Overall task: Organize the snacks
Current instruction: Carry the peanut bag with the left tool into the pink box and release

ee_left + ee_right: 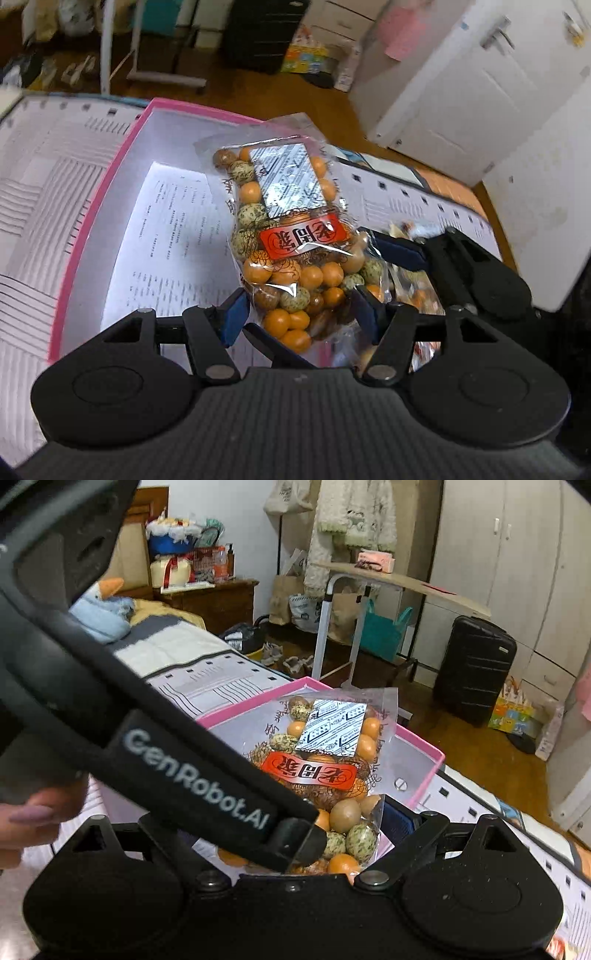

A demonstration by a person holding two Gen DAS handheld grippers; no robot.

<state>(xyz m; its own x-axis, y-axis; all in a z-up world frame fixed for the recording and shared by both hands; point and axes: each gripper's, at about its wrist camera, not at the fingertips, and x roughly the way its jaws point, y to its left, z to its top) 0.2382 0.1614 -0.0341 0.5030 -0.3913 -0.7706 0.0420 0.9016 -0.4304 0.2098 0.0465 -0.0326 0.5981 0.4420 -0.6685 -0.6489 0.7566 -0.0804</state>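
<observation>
My left gripper (301, 317) has its jaws clamped on the bottom of the snack bag (291, 236), holding it over the pink box (122, 155). My right gripper (354, 834) sits beside it, jaws wide apart, gripping nothing.

The snack bag (291, 236) is clear plastic, full of round orange, brown and speckled green coated nuts, with a red label across its middle and a silver-white sachet toward 12 o'clock. It is held tilted above the pink box (110, 177), whose pale floor is visible at 9 o'clock.
</observation>
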